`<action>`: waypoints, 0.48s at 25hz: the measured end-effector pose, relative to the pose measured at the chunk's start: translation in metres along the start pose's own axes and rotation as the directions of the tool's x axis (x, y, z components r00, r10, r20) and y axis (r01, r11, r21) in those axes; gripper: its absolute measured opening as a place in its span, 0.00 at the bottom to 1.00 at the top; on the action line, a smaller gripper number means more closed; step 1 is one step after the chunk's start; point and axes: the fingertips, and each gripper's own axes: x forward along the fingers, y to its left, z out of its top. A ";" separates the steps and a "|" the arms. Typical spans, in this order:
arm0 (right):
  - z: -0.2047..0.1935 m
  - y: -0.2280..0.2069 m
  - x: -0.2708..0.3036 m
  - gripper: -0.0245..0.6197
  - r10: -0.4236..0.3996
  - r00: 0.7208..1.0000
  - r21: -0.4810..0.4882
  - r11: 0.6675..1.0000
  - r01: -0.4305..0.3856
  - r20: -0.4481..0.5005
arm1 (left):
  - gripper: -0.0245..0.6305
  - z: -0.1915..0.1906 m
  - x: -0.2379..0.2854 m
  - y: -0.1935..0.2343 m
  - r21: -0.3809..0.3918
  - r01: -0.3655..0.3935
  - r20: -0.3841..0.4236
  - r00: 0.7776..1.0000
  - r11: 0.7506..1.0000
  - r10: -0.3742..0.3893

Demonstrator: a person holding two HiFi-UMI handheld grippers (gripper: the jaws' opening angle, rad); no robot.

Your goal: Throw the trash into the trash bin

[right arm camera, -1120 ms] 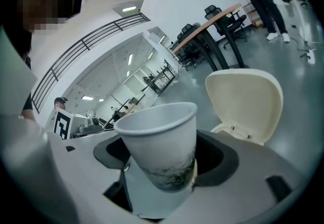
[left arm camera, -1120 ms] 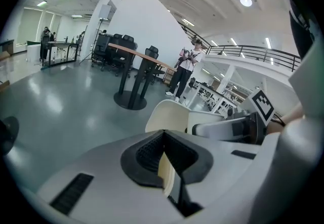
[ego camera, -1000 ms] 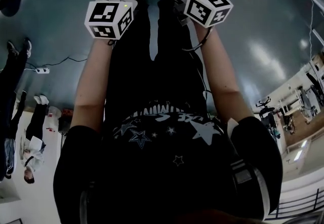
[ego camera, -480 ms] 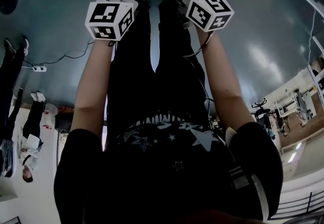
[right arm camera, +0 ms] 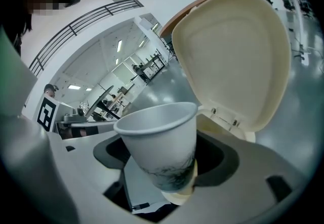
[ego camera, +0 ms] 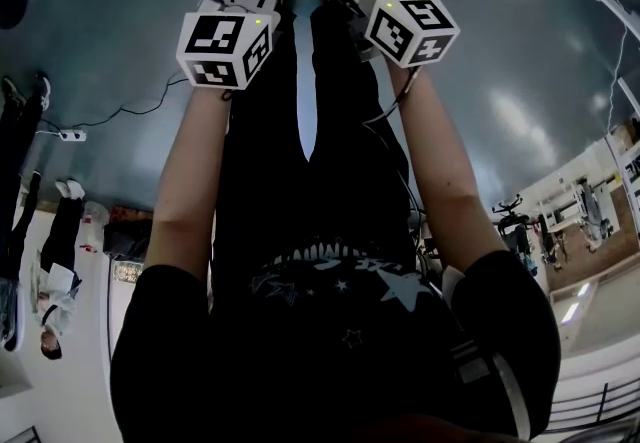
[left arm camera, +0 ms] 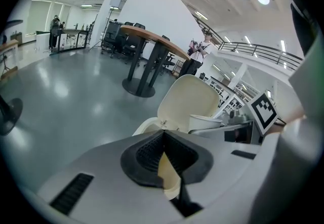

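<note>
the right gripper (right arm camera: pixel 164 160) clamps a white paper cup (right arm camera: pixel 157 137) close by the trash bin (right arm camera: pixel 238 51), whose lid stands open, while the left gripper (left arm camera: pixel 163 134) is closed on nothing. the drop seems next: bring the cup over the opening, then part the jaws.

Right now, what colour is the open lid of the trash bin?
Plain cream, with no pattern; the lid shows best in the right gripper view.

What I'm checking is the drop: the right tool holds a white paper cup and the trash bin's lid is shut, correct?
Not quite. The trash bin lid stands open, tipped up and back, as the right gripper view shows. The right tool does hold the white paper cup.
</note>
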 end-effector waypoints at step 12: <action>-0.039 -0.020 0.022 0.61 -0.013 0.997 -0.027 1.000 0.011 -0.075 | 0.05 -0.038 0.020 0.010 -0.044 -0.049 -0.038 0.998 0.998 0.048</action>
